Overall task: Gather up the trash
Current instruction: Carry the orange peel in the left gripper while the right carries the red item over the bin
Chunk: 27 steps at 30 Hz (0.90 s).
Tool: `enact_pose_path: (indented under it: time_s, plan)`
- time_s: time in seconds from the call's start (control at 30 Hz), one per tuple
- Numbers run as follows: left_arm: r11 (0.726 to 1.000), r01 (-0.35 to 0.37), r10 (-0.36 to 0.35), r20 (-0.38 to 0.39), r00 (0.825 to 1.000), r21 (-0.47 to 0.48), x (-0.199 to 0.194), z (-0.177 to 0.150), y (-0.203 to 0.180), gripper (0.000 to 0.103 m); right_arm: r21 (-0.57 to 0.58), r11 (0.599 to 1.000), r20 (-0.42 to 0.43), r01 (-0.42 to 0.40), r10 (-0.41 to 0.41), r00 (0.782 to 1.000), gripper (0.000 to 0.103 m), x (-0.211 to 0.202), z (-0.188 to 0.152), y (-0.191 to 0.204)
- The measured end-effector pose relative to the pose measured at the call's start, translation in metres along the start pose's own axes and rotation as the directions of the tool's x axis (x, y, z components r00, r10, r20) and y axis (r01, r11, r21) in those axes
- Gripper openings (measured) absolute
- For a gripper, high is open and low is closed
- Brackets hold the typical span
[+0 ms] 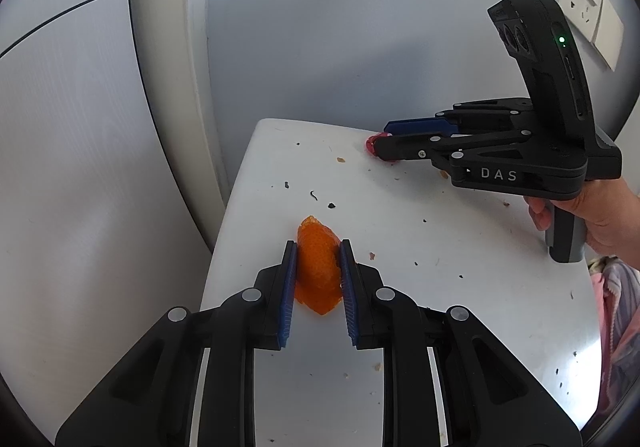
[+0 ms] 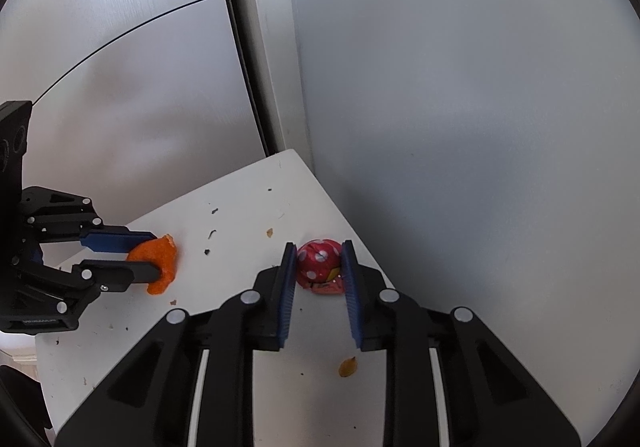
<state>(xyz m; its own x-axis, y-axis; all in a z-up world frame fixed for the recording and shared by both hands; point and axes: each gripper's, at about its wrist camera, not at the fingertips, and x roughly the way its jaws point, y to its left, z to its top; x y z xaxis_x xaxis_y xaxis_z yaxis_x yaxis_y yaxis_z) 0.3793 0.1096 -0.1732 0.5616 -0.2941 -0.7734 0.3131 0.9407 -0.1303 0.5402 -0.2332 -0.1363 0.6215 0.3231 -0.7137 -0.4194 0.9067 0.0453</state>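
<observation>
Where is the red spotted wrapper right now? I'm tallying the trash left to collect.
In the right wrist view, the red spotted wrapper sits between the right gripper pads, by the white table's far edge near the wall.

Both views are evenly lit by soft, cool daylight with no harsh glare; the table (image 1: 420,239) shows a mild sheen and only faint, diffuse shadows. The wall (image 2: 460,107) darkens toward its base, with a soft shadow beside the table corner. Strong fisheye distortion bends straight edges, dark vignetting rings the corners, and focus is sharp throughout.
</observation>
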Motion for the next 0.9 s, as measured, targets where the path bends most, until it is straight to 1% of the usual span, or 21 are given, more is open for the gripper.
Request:
enact_pose_path:
  time_s: [0.1, 0.2, 0.43, 0.63, 0.67, 0.83, 0.9]
  plan:
    - [1.0, 0.0, 0.0, -0.003, 1.0, -0.002, 0.004, -0.005, 0.002, 0.019, -0.004, 1.0, 0.006, -0.008, 0.008, 1.0, 0.023, -0.007, 0.001, 0.004]
    - [1.0, -0.007, 0.007, -0.003, 1.0, -0.003, -0.003, -0.008, 0.003, 0.019, -0.016, 1.0, 0.013, -0.02, 0.02, 1.0, 0.023, -0.014, 0.005, 0.011]
    - [0.999, -0.044, 0.045, 0.031, 0.999, -0.018, -0.045, -0.013, 0.006, 0.019, -0.053, 0.997, 0.038, -0.064, 0.066, 0.997, 0.023, -0.043, 0.015, 0.045]
    - [0.994, -0.097, 0.1, 0.058, 0.993, -0.047, -0.095, -0.034, 0.012, 0.019, -0.106, 0.988, 0.054, -0.11, 0.116, 0.992, 0.023, -0.06, 0.023, 0.095]
    - [0.993, -0.108, 0.111, 0.061, 0.992, -0.054, -0.104, -0.039, 0.014, 0.019, -0.113, 0.986, 0.054, -0.125, 0.132, 0.99, 0.023, -0.07, 0.019, 0.101]
    - [0.983, -0.159, 0.166, 0.068, 0.984, -0.095, -0.15, -0.068, 0.022, 0.019, -0.161, 0.97, 0.049, -0.18, 0.19, 0.98, 0.023, -0.081, 0.013, 0.149]
    - [0.978, -0.177, 0.185, 0.064, 0.981, -0.111, -0.159, -0.082, 0.025, 0.019, -0.178, 0.962, 0.044, -0.208, 0.219, 0.975, 0.023, -0.083, 0.011, 0.172]
